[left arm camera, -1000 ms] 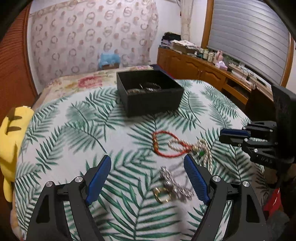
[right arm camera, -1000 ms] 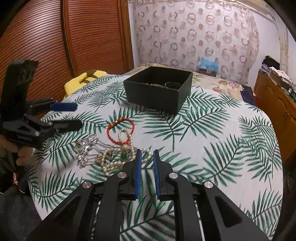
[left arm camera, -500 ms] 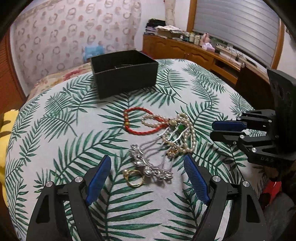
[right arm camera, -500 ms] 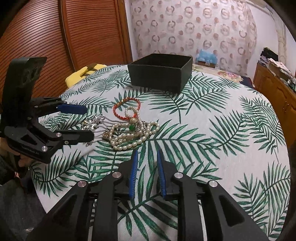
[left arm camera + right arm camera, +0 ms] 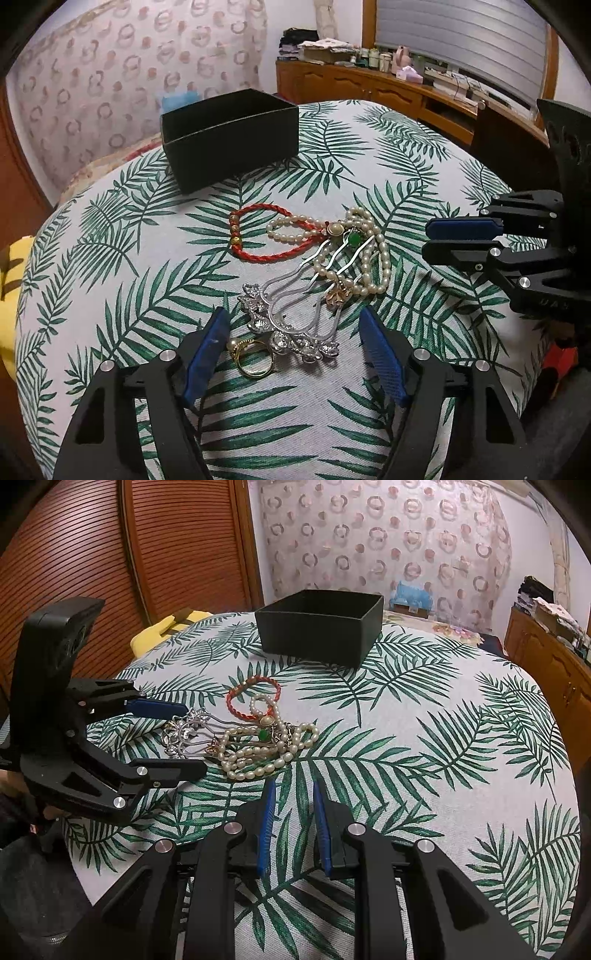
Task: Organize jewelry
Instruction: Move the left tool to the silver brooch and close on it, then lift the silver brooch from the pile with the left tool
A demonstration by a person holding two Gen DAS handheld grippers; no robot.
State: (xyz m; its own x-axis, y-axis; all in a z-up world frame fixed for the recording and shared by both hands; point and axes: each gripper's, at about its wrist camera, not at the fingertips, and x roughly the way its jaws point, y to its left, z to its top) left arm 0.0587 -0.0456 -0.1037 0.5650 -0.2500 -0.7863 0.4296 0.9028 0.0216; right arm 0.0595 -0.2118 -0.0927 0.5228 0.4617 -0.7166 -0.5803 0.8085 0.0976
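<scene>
The left gripper (image 5: 291,350) was wide open and held nothing; its two blue pads stood on either side of the gold ring (image 5: 254,357) and the silver hair comb (image 5: 291,325). The comb lay directly ahead of it, with the ornate head close to the pads and the long prongs pointing away toward the pearl necklace (image 5: 365,254) and the red bracelet (image 5: 266,236), so its long axis ran almost along the fingers. The right gripper (image 5: 293,827) was only slightly open, empty, and a little apart from the pearls. The left one was clearly nearer to the comb. The black box (image 5: 231,138) stood farther back on the leaf-pattern cloth (image 5: 388,158). I judged that the next grasp belonged to the left side
</scene>
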